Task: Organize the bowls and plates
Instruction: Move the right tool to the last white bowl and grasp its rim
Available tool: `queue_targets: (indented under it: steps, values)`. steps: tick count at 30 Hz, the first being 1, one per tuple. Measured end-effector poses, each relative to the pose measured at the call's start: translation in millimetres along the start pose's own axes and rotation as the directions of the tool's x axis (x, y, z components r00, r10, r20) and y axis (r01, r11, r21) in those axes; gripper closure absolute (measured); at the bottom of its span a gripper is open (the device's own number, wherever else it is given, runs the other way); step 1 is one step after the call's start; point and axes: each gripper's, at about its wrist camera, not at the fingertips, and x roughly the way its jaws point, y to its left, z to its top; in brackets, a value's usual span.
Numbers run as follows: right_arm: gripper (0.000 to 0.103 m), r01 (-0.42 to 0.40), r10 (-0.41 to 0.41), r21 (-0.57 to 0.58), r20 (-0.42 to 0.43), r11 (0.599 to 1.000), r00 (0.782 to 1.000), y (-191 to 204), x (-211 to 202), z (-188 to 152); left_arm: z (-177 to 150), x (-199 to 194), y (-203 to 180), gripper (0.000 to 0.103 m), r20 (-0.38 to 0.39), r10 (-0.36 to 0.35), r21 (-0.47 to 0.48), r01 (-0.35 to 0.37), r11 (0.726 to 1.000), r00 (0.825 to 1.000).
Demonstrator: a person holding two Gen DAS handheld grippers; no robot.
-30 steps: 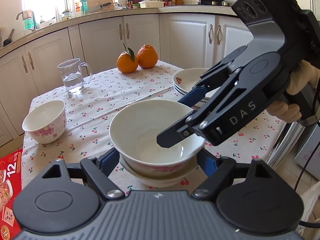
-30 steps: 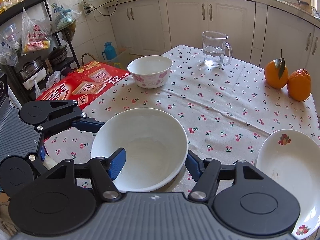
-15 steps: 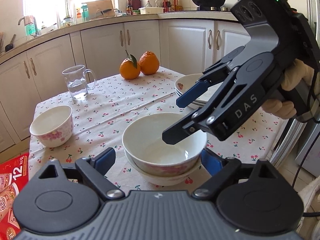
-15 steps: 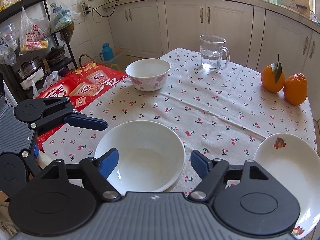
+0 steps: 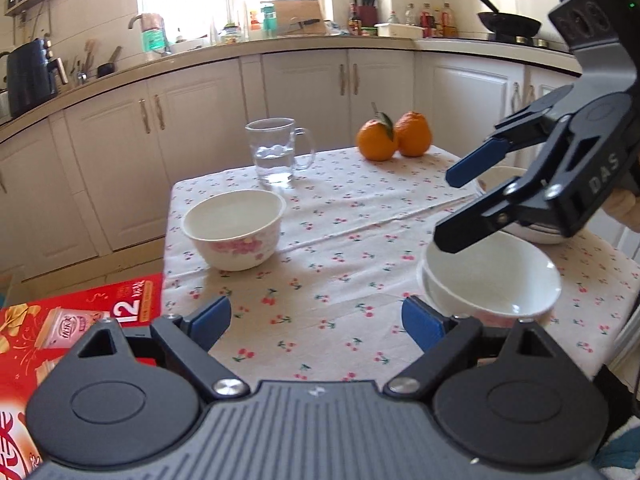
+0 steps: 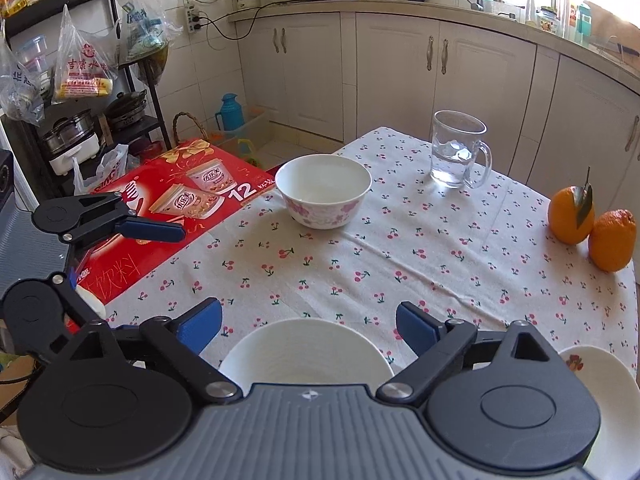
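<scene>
Two white bowls sit nested point(image 5: 492, 280) on the cherry-print tablecloth, at the right of the left wrist view and under the fingers in the right wrist view point(image 6: 304, 348). My right gripper point(image 5: 446, 210) point(image 6: 308, 324) hovers just above their rim, its jaws opening and holding nothing. My left gripper point(image 5: 318, 320) point(image 6: 124, 256) stands open and empty to the left of the stack. A third bowl with pink flowers point(image 5: 234, 232) point(image 6: 324, 190) rests alone further off. A stack of plates point(image 5: 540, 236) point(image 6: 600, 380) lies beside the nested bowls.
A glass mug of water point(image 5: 276, 152) point(image 6: 456, 150) and two oranges point(image 5: 394, 136) point(image 6: 572, 216) stand at the table's far side. A red carton point(image 5: 60, 328) point(image 6: 180, 192) lies off the table's edge. White cabinets run behind.
The right gripper's jaws have spread wide and it has drawn back and up from the nested bowls. The left gripper has swung left, away from the stack, with its jaws wider.
</scene>
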Motion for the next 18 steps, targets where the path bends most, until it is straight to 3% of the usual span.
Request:
queue_targets:
  steps: [8, 18]
  values:
    - [0.007, -0.027, 0.027, -0.034, -0.009, 0.999, 1.000, -8, 35, 48, 14, 43, 32, 0.011, 0.019, 0.108, -0.006, -0.108, 0.994, 0.994]
    - [0.007, -0.068, 0.065, -0.035, -0.076, 0.997, 0.995, -34, 106, 97, 22, 92, 49, 0.011, -0.006, 0.115, -0.006, -0.115, 0.993, 0.993]
